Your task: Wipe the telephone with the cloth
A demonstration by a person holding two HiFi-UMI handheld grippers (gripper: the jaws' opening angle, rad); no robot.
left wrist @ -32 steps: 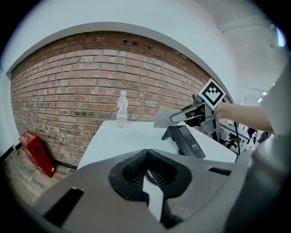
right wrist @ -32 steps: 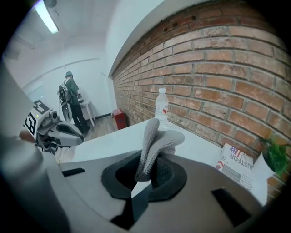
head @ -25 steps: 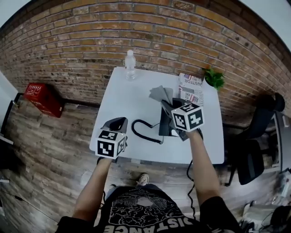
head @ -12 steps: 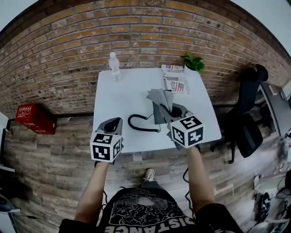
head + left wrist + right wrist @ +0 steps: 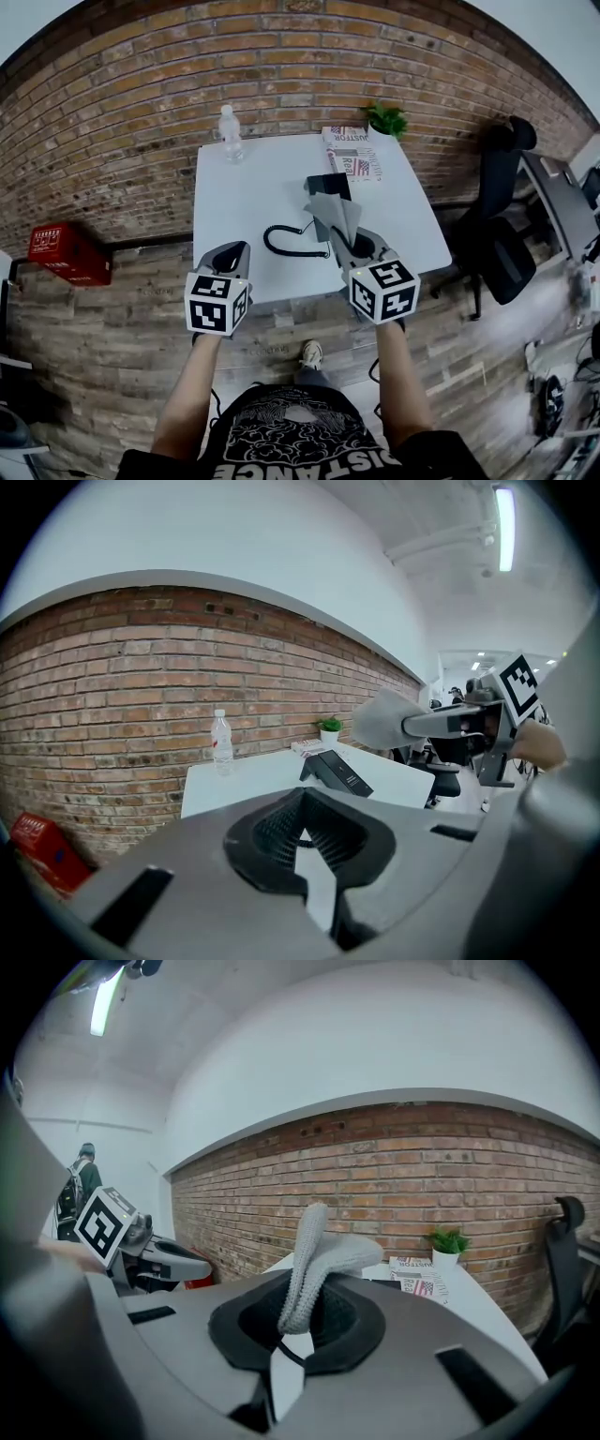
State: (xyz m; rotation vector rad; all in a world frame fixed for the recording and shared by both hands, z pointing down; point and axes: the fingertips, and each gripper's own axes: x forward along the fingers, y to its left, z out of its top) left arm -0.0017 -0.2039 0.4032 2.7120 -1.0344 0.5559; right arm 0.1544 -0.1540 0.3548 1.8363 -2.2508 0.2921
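Observation:
A black telephone sits mid-table on the white table, its coiled cord trailing toward the front edge. My right gripper is shut on a grey cloth that sticks up from the jaws, near the phone's front side. In the right gripper view the cloth stands folded between the jaws. My left gripper hovers at the table's front left edge, jaws together with nothing in them. From the left gripper view the telephone lies ahead and the cloth is at the right.
At the table's back stand a water bottle, a newspaper and a small potted plant. A brick wall runs behind. A black office chair stands to the right, a red crate on the floor to the left.
My right gripper has drawn back from over the telephone toward the table's front edge, still with the cloth in it. The left gripper has barely moved. The head view has shifted.

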